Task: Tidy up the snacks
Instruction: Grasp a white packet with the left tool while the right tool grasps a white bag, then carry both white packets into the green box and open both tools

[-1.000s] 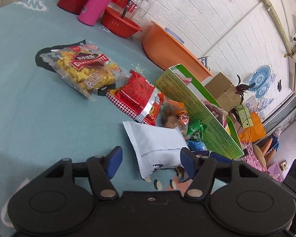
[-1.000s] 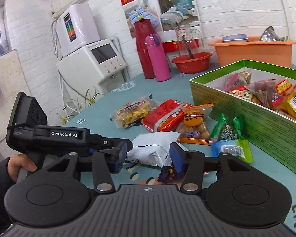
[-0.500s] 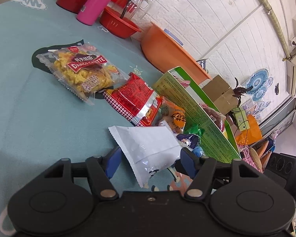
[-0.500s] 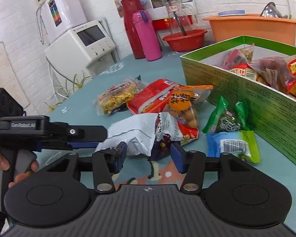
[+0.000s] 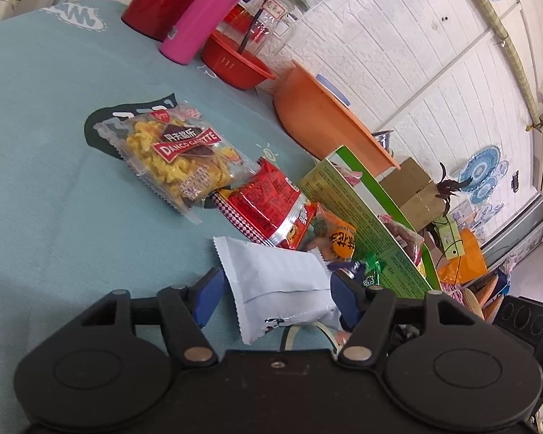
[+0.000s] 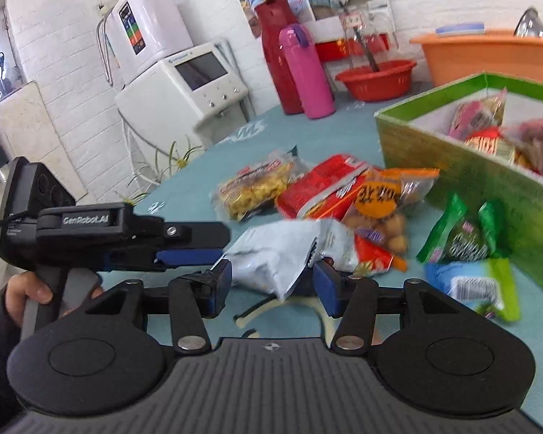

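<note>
Over the last second both grippers have been closing in on the same crinkled white foil snack bag [image 5: 278,282], which has shifted and lifted at one end off the teal tablecloth [image 5: 54,188]. Judging by that, the pick is just being set up, and the bag is not yet on its way to the box.

Starting at the left, the left gripper [image 5: 276,298] is pointing down at the bag with its blue pads [image 5: 208,298] spread wide. The bag is lying between them: its right edge is meeting the right pad, while a sliver of cloth is showing beside the left pad, so the jaws are standing open, not clamping.

Next, the right gripper [image 6: 273,287] is reaching in from the other side. Its jaws have just been opening a little further and are standing wide, with the bag's folded corner between them; the left pad is sitting just against the foil, the right pad apart from it. No squeeze is showing.

Further right, other loose packets are waiting: a clear packet of yellow twists [image 5: 177,159], a red packet [image 5: 267,206] and an orange-labelled packet of round snacks [image 6: 383,213]. At the far right the green cardboard box [image 6: 452,166] is already holding several snacks.
</note>
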`<state>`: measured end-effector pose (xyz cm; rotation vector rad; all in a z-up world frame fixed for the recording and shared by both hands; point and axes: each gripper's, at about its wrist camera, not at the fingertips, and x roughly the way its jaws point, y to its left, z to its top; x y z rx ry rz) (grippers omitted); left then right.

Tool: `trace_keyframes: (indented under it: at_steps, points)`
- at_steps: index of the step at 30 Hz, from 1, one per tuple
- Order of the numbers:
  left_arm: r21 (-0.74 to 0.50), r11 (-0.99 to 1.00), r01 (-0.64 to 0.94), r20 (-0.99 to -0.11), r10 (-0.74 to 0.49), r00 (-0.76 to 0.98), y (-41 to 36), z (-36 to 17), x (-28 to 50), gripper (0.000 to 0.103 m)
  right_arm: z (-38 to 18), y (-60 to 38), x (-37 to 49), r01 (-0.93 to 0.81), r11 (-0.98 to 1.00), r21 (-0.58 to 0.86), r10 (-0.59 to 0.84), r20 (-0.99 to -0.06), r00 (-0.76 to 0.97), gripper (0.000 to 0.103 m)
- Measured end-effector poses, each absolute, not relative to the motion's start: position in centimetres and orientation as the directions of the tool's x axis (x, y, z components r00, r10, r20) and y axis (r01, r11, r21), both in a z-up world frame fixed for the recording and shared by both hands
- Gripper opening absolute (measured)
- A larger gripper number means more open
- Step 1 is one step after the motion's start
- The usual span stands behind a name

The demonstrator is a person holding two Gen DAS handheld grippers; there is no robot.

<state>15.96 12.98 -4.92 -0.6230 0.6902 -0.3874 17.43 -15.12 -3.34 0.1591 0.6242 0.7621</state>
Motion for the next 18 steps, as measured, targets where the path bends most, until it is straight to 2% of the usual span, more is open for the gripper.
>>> trace_keyframes:
  at_steps: [5, 9, 12, 15, 18]
  points:
    - [-0.629, 0.765, 0.136, -0.483, -0.522, 0.703, 12.6, -5.1, 16.0, 0.103, -4.0, -14.2, 18.3, -0.595, 0.714, 0.369, 0.693, -0.495, 0.524, 0.087]
    - [-0.644, 0.754, 0.125, -0.483, -0.528, 0.699, 12.8, -5.6, 16.0, 0.103, -4.9, -13.6, 18.6, -0.576, 0.723, 0.382, 0.683, -0.519, 0.514, 0.082]
    - [-0.647, 0.754, 0.115, -0.483, -0.522, 0.703, 12.9, -5.6, 16.1, 0.103, -5.0, -13.6, 18.8, -0.555, 0.731, 0.398, 0.678, -0.521, 0.519, 0.084]
    - [-0.653, 0.75, 0.108, -0.483, -0.522, 0.703, 13.1, -5.6, 16.0, 0.103, -4.7, -13.9, 18.7, -0.524, 0.744, 0.415, 0.667, -0.514, 0.54, 0.091]
    - [-0.67, 0.737, 0.095, -0.478, -0.525, 0.705, 13.5, -5.7, 15.9, 0.103, -4.3, -14.2, 18.8, -0.516, 0.745, 0.422, 0.666, -0.5, 0.553, 0.092]
